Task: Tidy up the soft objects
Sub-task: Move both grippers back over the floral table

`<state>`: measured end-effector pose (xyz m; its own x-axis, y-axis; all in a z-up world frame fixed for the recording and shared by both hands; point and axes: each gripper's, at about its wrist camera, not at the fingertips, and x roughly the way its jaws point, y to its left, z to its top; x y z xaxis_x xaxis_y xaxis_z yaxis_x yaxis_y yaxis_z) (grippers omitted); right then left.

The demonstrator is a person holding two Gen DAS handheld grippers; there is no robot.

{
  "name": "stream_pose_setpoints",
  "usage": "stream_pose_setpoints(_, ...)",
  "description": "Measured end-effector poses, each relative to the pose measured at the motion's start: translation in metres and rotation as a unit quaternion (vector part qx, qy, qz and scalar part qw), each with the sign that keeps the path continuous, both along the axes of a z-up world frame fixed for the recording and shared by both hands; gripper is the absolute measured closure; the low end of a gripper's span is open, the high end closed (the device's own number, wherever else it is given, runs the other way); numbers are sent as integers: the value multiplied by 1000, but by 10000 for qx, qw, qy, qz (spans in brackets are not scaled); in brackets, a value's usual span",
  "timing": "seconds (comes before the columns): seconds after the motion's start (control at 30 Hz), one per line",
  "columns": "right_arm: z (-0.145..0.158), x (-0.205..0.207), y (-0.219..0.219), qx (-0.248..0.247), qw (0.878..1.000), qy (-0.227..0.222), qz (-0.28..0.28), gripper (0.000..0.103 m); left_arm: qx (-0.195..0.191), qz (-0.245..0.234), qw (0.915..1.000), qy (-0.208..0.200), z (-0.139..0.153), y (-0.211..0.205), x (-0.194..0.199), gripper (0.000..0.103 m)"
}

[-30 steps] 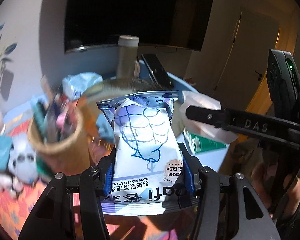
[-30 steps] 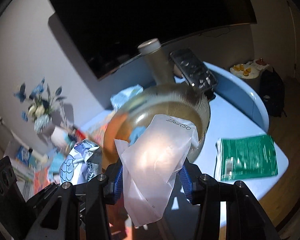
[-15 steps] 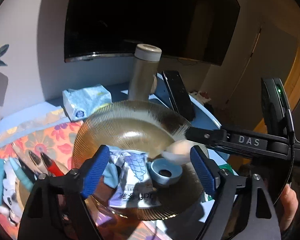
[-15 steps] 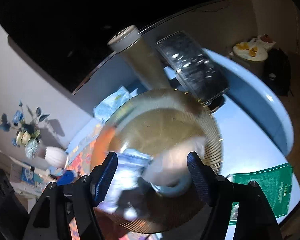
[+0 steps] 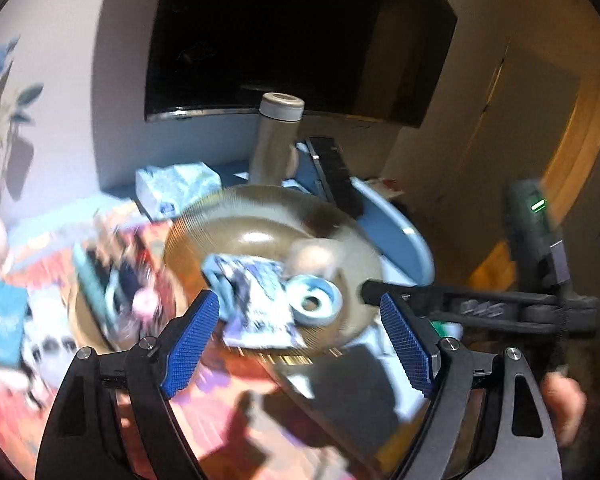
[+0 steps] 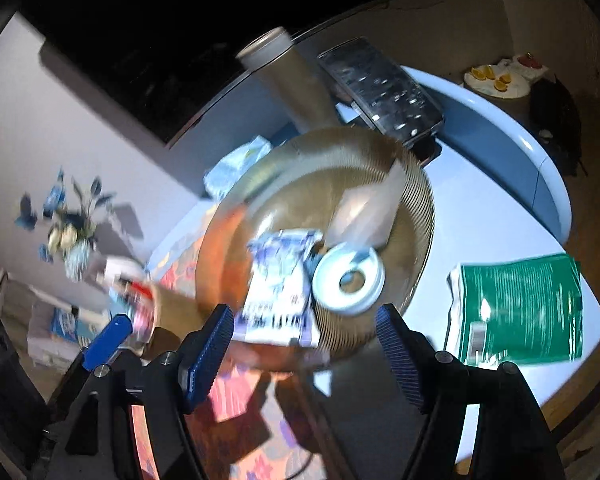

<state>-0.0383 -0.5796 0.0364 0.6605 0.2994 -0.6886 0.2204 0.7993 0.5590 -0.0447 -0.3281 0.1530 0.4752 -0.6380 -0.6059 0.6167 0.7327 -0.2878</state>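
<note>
A ribbed brown bowl (image 5: pixel 236 216) (image 6: pixel 416 216) stands on the table. In it lie a blue-and-white packet (image 5: pixel 260 304) (image 6: pixel 280 284), a pale plastic bag (image 5: pixel 312 252) (image 6: pixel 368 212) and a light blue ring (image 5: pixel 314 304) (image 6: pixel 348 280). My left gripper (image 5: pixel 300 340) is open and empty, just in front of the bowl. My right gripper (image 6: pixel 304 356) is open and empty, also at the bowl's near rim. Both views are motion-blurred.
Behind the bowl stand a beige flask (image 5: pixel 276 140) (image 6: pixel 288 76), a dark remote (image 5: pixel 336 176) (image 6: pixel 380 88) and a tissue pack (image 5: pixel 172 188) (image 6: pixel 236 160). A green packet (image 6: pixel 520 308) lies at right. A cup of pens (image 5: pixel 112 300) and flowered cloth (image 5: pixel 236 396) lie left.
One second ago each gripper was shut on a packet or bag. Both have opened and dropped them into the bowl, then drawn back a little.
</note>
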Motion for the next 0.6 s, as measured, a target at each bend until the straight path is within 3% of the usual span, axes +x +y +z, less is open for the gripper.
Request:
stream_pose_setpoints(0.1, 10, -10, 25, -482, 9984, 74, 282, 31, -67, 225, 9997, -92, 11, 33, -12, 21)
stream_pose_setpoints(0.2, 22, -19, 53, -773, 9952, -19, 604, 23, 313, 868, 9953, -299, 26, 77, -19, 21)
stream_pose_setpoints(0.3, 35, -27, 90, -988, 9896, -239, 1016, 19, 401, 1405, 9884, -421, 38, 126, -20, 21)
stream_pose_setpoints(0.43, 45, -26, 142, -1105, 9811, -413, 1531, 19, 324, 2362, 9695, -565, 62, 216, -19, 21)
stream_pose_setpoints(0.6, 50, -12, 207, -1110, 9692, -527, 2133, 19, 287, 3177, 9450, -718, 77, 303, -22, 21)
